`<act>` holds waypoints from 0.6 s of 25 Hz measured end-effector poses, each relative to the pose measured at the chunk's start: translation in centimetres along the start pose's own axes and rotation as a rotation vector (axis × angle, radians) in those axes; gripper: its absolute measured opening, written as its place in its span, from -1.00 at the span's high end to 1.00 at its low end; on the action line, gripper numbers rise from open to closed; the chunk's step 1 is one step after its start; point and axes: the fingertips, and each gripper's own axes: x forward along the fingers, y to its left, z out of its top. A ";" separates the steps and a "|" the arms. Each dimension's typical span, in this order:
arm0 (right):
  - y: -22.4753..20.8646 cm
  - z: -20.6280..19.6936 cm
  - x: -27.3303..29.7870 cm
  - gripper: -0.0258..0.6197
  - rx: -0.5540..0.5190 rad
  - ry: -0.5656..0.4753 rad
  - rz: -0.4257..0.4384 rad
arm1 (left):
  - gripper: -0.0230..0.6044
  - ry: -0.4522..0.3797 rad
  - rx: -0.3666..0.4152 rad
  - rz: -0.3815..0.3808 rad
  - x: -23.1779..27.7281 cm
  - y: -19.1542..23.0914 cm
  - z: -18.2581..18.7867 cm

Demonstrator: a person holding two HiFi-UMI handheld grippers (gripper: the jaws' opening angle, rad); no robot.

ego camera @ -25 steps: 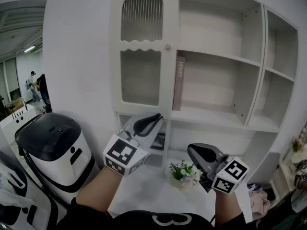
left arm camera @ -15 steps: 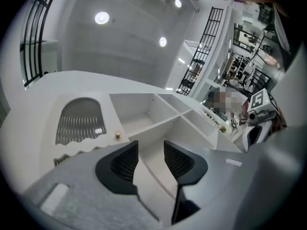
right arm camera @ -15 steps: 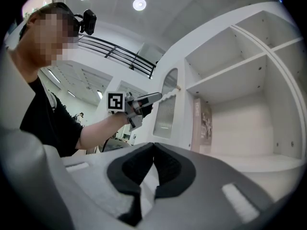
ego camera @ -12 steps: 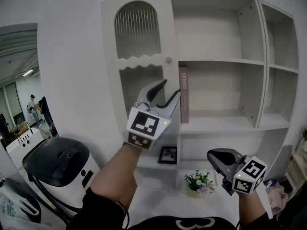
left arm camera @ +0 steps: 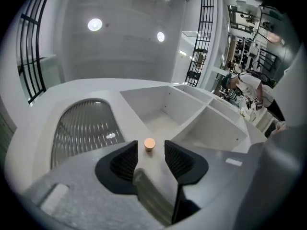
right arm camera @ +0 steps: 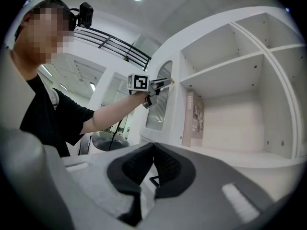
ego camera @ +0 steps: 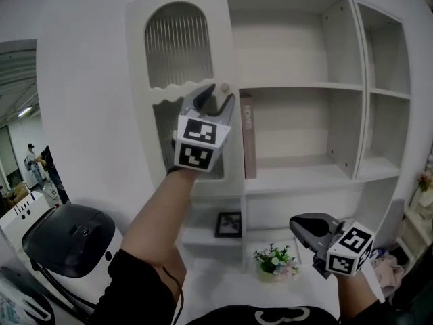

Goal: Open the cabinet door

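Your left claw has just opened. Its jaws stand apart, one on each side of the small round knob, and neither pad touches it. The knob sits on the closed white cabinet door, which has ribbed glass panes, the upper one arched. Just right of this claw stands a book; its spine lettering is unreadable. Your right claw has its jaws together, empty.

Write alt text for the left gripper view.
The left gripper has just been opening its jaws; they stand apart, with the small round knob of the white cabinet door framed between their tips, not gripped. The door's ribbed arched glass panel lies to the left, open shelves to the right.
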 end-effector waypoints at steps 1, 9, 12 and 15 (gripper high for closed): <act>0.1 0.0 -0.1 0.91 -0.005 0.006 -0.003 | 0.44 0.003 -0.007 -0.015 0.4 0.0 -0.1; -0.1 -0.2 -0.8 0.91 -0.025 0.022 -0.039 | 0.53 0.018 0.040 -0.013 2.5 0.2 0.2; 0.0 -0.5 -0.7 0.91 -0.019 0.028 -0.039 | 0.61 0.038 0.069 0.000 2.7 0.4 0.1; 0.2 -0.5 -0.5 0.91 -0.021 0.026 -0.037 | 0.63 0.049 0.087 -0.008 3.0 0.3 -0.1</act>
